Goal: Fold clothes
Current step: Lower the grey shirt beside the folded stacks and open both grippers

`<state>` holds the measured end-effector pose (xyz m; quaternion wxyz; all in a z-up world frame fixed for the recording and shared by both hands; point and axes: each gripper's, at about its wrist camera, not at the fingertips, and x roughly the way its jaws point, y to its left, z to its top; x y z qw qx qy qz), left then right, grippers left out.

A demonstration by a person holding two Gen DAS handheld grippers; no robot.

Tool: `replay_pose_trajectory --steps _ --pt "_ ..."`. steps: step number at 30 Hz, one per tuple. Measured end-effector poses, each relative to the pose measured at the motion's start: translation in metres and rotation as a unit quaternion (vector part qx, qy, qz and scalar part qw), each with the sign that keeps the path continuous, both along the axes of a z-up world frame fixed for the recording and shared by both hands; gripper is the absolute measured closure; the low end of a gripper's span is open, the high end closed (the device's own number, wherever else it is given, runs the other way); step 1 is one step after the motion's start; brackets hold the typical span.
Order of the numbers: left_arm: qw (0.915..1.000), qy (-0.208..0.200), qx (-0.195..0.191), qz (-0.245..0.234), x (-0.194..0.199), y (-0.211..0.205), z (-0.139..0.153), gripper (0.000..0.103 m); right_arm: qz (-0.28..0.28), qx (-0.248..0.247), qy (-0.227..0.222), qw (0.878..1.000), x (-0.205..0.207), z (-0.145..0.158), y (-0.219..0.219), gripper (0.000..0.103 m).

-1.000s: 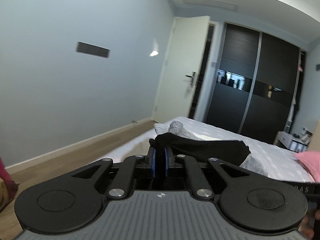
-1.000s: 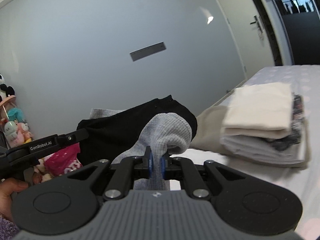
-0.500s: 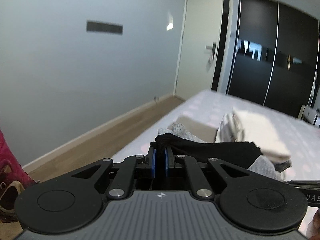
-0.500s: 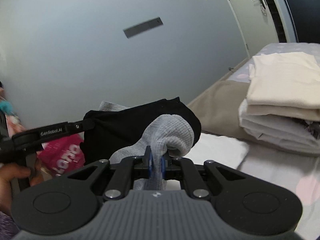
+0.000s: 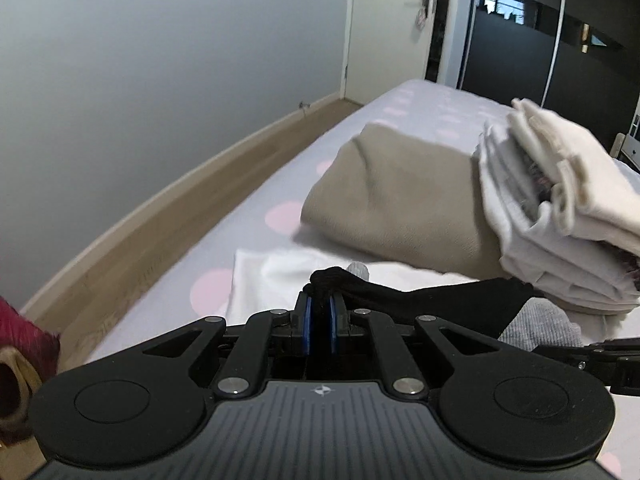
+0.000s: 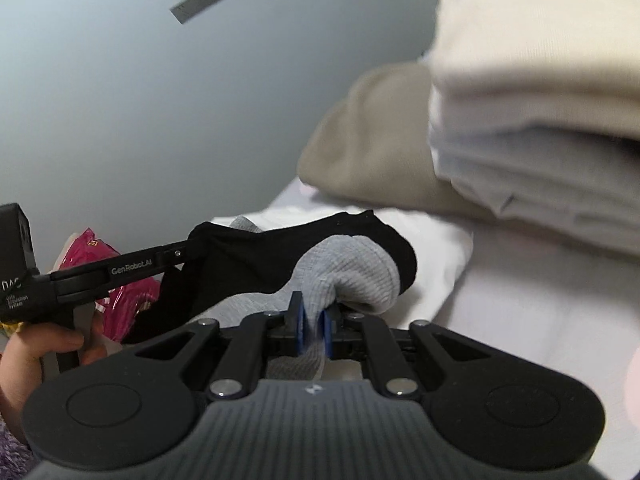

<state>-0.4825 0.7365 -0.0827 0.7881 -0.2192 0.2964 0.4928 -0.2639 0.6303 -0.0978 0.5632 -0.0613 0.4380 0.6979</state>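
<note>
Only the right wrist view shows the hand gripping the left tongs, which pinch the black-and-grey ribbed knit sock shut. The right tongs, jaws just easing apart, still clasp its grey toe. Ahead lies a stack of folded cream cloths on the dotted bed.
</note>
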Motion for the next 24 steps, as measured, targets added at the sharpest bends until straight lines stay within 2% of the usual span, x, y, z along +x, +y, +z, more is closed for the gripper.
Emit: replay_pose_trajectory --steps 1,3,4,5,7,9,12,14,15,16,18,19,21,22,24 --pt "1.0 -0.001 -0.005 0.001 -0.001 0.002 -0.003 0.095 0.0 -0.006 0.006 1.0 0.002 -0.004 0.001 0.086" --pt "0.9999 -0.003 -0.014 0.002 -0.003 0.005 -0.009 0.094 -0.003 -0.016 0.031 0.999 0.011 -0.009 0.001 0.076" --pt "0.9998 -0.005 -0.018 0.0 -0.004 0.006 -0.009 0.092 -0.008 -0.02 0.047 0.999 0.017 -0.01 0.001 0.059" --pt "0.9997 -0.01 -0.023 0.0 -0.007 0.006 -0.008 0.091 -0.013 -0.023 0.063 0.998 0.022 -0.012 0.0 0.047" --pt "0.9989 -0.028 -0.036 0.005 -0.013 0.009 -0.004 0.086 -0.027 -0.031 0.101 0.994 0.037 -0.013 0.005 0.041" --pt "0.9979 -0.046 -0.045 0.008 -0.015 0.015 0.001 0.08 -0.053 -0.046 0.163 0.984 0.055 -0.023 0.006 0.037" --pt "0.9974 -0.045 -0.055 0.015 -0.013 0.024 0.003 0.076 -0.092 -0.085 0.249 0.96 0.076 -0.043 0.012 0.037" --pt "0.9969 -0.042 -0.064 0.02 -0.012 0.028 0.0 0.076 -0.11 -0.1 0.286 0.947 0.085 -0.053 0.013 0.039" --pt "0.9965 -0.042 -0.069 0.019 -0.011 0.029 -0.003 0.076 -0.108 -0.103 0.294 0.944 0.087 -0.056 0.014 0.04" --pt "0.9962 -0.043 -0.074 0.018 -0.01 0.031 -0.005 0.076 -0.104 -0.104 0.297 0.944 0.087 -0.058 0.017 0.042" --pt "0.9955 -0.045 -0.081 0.016 -0.009 0.033 -0.009 0.077 -0.097 -0.11 0.291 0.946 0.086 -0.057 0.021 0.055" --pt "0.9954 -0.048 -0.081 0.017 -0.009 0.033 -0.01 0.082 -0.096 -0.114 0.285 0.947 0.085 -0.057 0.022 0.064" --pt "0.9951 -0.053 -0.081 0.018 -0.009 0.033 -0.011 0.091 -0.098 -0.112 0.271 0.951 0.084 -0.052 0.022 0.071" --pt "0.9953 -0.055 -0.078 0.019 -0.009 0.033 -0.011 0.093 -0.096 -0.103 0.251 0.958 0.082 -0.046 0.02 0.077" --pt "0.9963 -0.056 -0.064 0.014 -0.009 0.028 -0.007 0.094 -0.087 -0.081 0.199 0.973 0.077 -0.034 0.015 0.081"
